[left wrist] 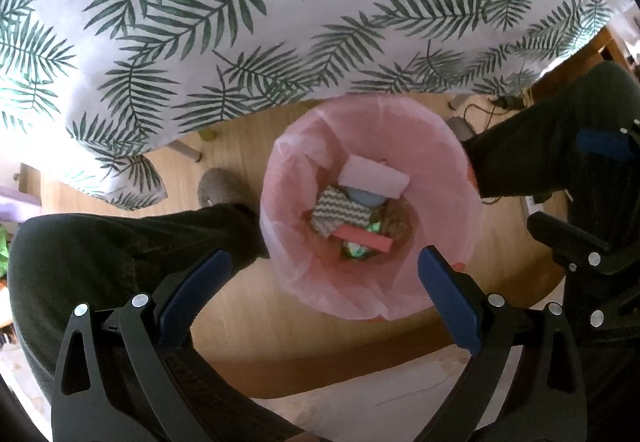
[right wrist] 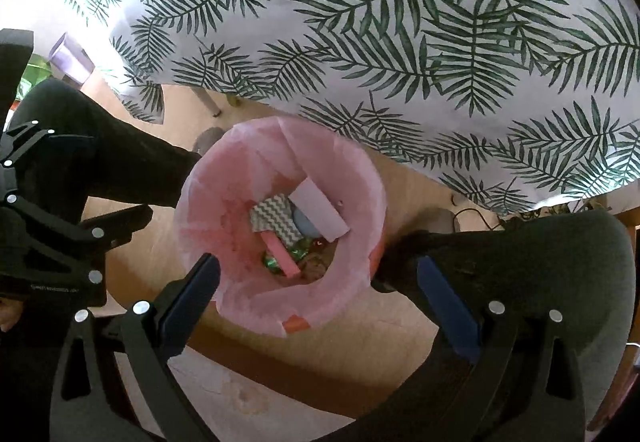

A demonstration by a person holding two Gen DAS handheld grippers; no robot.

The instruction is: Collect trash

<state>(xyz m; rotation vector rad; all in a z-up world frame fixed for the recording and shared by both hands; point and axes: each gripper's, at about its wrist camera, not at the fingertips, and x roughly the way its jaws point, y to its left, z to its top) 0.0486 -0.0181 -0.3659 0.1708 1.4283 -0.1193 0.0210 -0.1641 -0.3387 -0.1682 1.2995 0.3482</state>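
A bin lined with a pink bag point(left wrist: 432, 169) point(right wrist: 224, 177) stands on the wooden floor between a person's legs. Inside lie a white sponge block point(left wrist: 374, 175) point(right wrist: 318, 215), a grey zigzag cloth point(left wrist: 340, 213) point(right wrist: 274, 222), a pink strip point(left wrist: 364, 238) point(right wrist: 282, 254), a pale blue round piece point(left wrist: 366, 197) and green shiny wrappers point(right wrist: 298, 248). My left gripper point(left wrist: 324, 260) hangs open above the bin's near rim, holding nothing. My right gripper point(right wrist: 318, 268) is open too, above the bin, empty. Each gripper shows at the edge of the other's view.
A table under a white cloth with green palm leaves point(left wrist: 240, 21) point(right wrist: 440, 21) overhangs the far side of the bin. Dark trouser legs point(left wrist: 120, 242) point(right wrist: 520, 262) flank the bin. A grey slipper point(left wrist: 218, 187) and cables point(left wrist: 492, 105) lie on the floor.
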